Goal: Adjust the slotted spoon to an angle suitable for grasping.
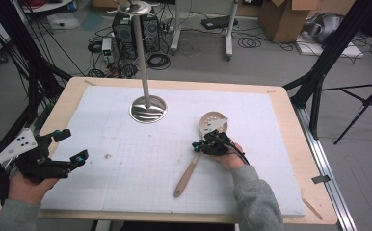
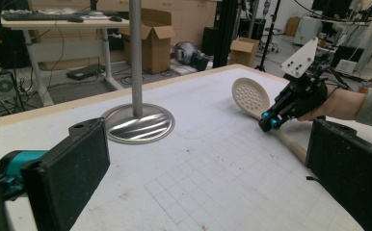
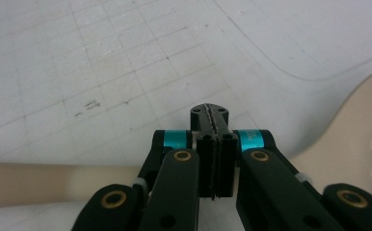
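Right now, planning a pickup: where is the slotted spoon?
In the high view the slotted spoon lies right of centre on the white mat, under the right gripper.

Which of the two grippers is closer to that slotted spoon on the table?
The right gripper: it sits over the slotted spoon, jaws shut, above the handle near the bowl. The left gripper is far off at the table's left edge, jaws open.

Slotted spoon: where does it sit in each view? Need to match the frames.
High view: slotted spoon right of centre, bowl far, handle toward the person.
Left gripper view: upper right, by the right gripper.
Right gripper view: handle lower left, bowl at right edge.
Shared landmark: the shut right gripper over the spoon's neck; hold unclear.
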Demonstrator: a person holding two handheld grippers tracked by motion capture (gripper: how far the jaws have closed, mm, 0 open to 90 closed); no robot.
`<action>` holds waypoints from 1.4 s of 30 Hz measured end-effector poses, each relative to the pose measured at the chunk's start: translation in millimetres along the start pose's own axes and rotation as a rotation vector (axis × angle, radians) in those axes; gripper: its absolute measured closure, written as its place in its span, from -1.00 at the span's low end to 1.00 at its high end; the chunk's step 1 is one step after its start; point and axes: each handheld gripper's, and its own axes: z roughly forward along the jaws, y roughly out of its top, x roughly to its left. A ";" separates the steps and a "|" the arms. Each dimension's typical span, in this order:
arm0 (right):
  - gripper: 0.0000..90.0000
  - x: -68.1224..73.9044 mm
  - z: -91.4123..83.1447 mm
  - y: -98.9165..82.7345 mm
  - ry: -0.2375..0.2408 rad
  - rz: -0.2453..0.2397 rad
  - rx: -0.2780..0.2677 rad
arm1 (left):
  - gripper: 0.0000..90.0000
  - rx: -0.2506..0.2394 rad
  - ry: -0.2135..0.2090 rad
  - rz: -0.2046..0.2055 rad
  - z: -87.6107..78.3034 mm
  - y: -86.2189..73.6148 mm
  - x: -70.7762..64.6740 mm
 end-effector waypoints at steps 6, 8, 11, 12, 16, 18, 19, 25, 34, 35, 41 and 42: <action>1.00 -4.9 -15.3 -15.5 -0.007 0.026 -0.011 | -0.95 0.004 -0.007 0.006 3.0 0.5 -0.5; 1.00 -6.3 -20.0 -19.1 -0.013 0.032 -0.004 | -0.95 0.003 -0.008 0.006 3.8 1.2 -0.9; 1.00 -9.8 -29.3 -27.7 -0.016 0.039 -0.003 | -0.95 0.000 -0.013 0.007 5.3 2.5 -1.2; 1.00 -9.8 -29.3 -27.7 -0.016 0.039 -0.003 | -0.95 0.000 -0.013 0.007 5.3 2.5 -1.2; 1.00 -14.3 -40.7 -38.3 -0.014 0.058 -0.004 | -0.95 -0.001 -0.017 0.007 7.3 2.9 -1.3; 1.00 -15.8 -45.8 -43.8 -0.022 0.071 -0.009 | -0.95 0.001 -0.018 0.008 8.1 2.9 -1.2; 1.00 -17.9 -50.8 -49.2 -0.031 0.077 -0.016 | -0.95 0.001 -0.019 0.008 8.7 3.1 -1.6; 1.00 -21.0 -61.7 -59.7 -0.050 0.103 -0.020 | -0.95 -0.002 -0.029 0.015 10.4 4.6 -3.5; 1.00 -0.8 -96.3 -62.8 0.027 0.080 -0.160 | -0.95 -0.017 -0.045 0.024 13.3 7.8 -2.8; 1.00 12.1 -101.9 -67.3 0.033 0.032 -0.130 | -0.95 -0.017 -0.046 0.023 14.6 8.1 -3.0; 1.00 35.2 -101.0 -83.4 0.082 0.005 -0.104 | -0.95 -0.013 -0.045 0.026 18.8 9.3 -4.3; 1.00 35.2 -101.0 -83.4 0.082 0.005 -0.104 | -0.95 -0.013 -0.045 0.026 18.8 9.3 -4.3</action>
